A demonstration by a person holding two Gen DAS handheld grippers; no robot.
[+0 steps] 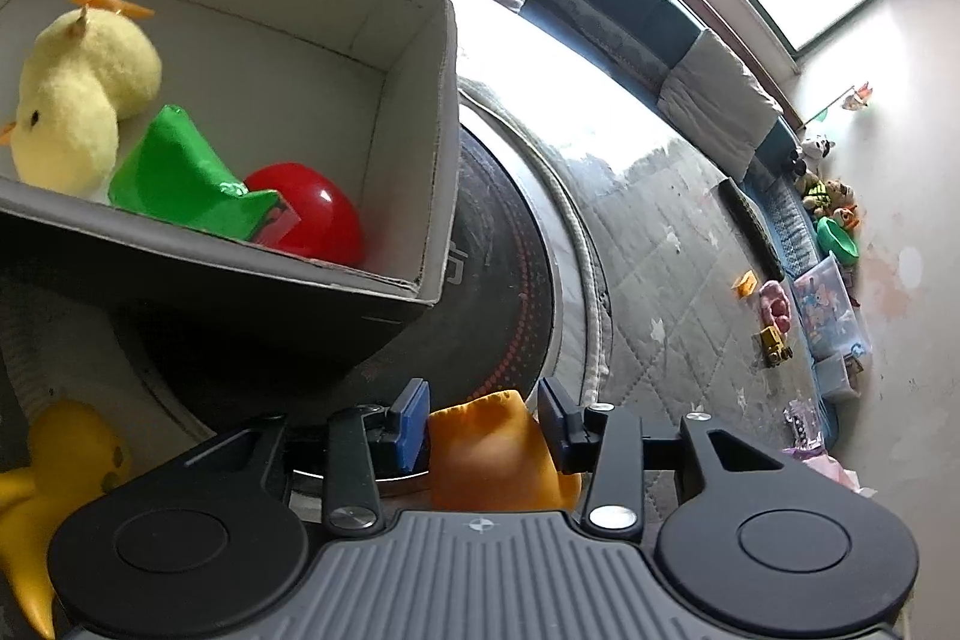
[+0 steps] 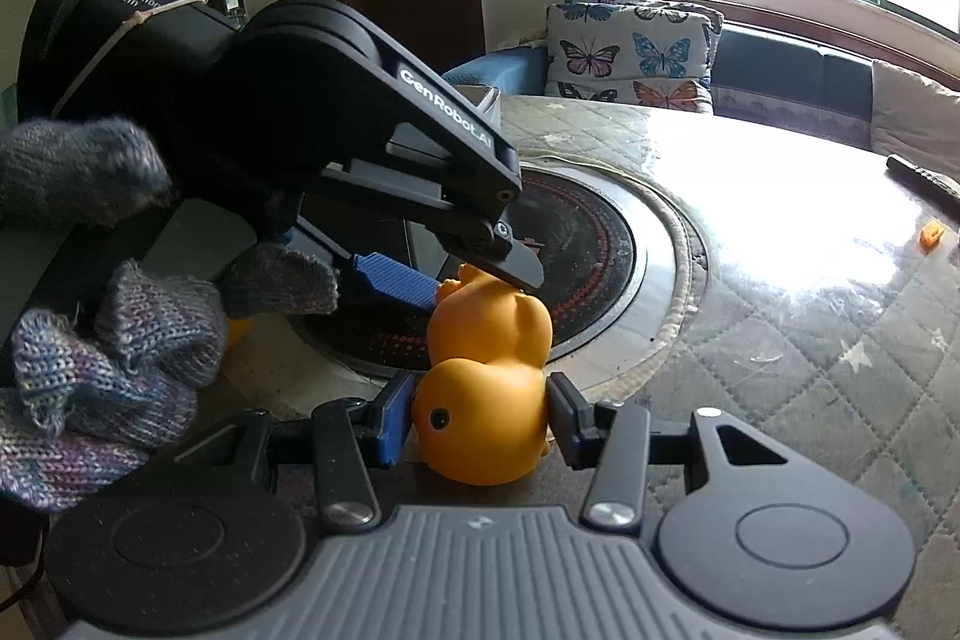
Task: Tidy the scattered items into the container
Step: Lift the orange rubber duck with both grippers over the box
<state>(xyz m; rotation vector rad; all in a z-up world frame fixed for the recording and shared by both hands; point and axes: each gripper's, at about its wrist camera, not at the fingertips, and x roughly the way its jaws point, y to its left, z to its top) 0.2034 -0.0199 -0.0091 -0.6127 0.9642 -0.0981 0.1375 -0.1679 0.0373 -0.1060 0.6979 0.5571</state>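
Observation:
An orange rubber duck (image 2: pixel 486 370) is held at both ends. My right gripper (image 2: pixel 480 424) is shut on its head. My left gripper (image 2: pixel 480 274) is shut on its tail end; in the left wrist view the left gripper (image 1: pixel 486 430) pinches the duck's orange body (image 1: pixel 492 454). The cardboard box (image 1: pixel 441 112) stands up left in the left wrist view and holds a yellow plush chick (image 1: pixel 78 94), a green packet (image 1: pixel 174 172) and a red ball (image 1: pixel 318 214).
A yellow toy (image 1: pixel 54 472) lies on the table by the box's near side. A round black hotplate (image 2: pixel 576 244) sits in the quilted table. A small orange piece (image 2: pixel 931 237) and a remote (image 2: pixel 924 178) lie far right. A butterfly cushion (image 2: pixel 630 52) is behind.

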